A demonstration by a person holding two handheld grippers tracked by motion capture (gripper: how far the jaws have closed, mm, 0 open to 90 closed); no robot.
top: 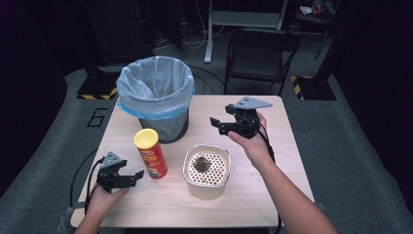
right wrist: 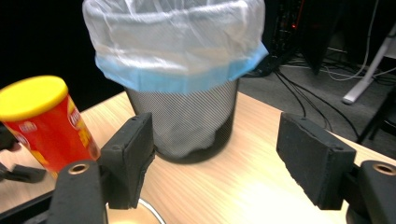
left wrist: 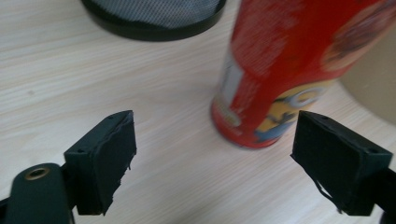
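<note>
The desk point(top: 272, 161) carries three things, and none of them looks dealt with yet; the work seems to be at its very start — a reach, not a grasp. Largest is the mesh waste bin point(top: 158, 95) at the far left, lined with a pale bag with a blue edge; as far as the high view shows, nothing lies in it. Nearer and to the right stands a cream round container point(top: 207, 170) with a perforated insert and a dark crumpled clump point(top: 201, 164) resting on that insert. Just left of it, near the bin's base, the red crisp can point(top: 151, 152) stands upright with its yellow lid on.

The left hand-held gripper point(top: 138, 176) sits low at the near left, jaws spread wide and gripping nothing; in the left gripper view the can's base lies just ahead, nearer the right-hand pad point(left wrist: 336, 161), not yet between the pads and not touched. The right hand-held gripper point(top: 215, 125) is raised over the far middle of the desk, beyond the container, jaws likewise wide apart and empty, facing the bin.

So, as a judgement: the can is the likely first pick; closing on it, lifting it and taking it wherever it belongs — perhaps the bin — all remain.
</note>
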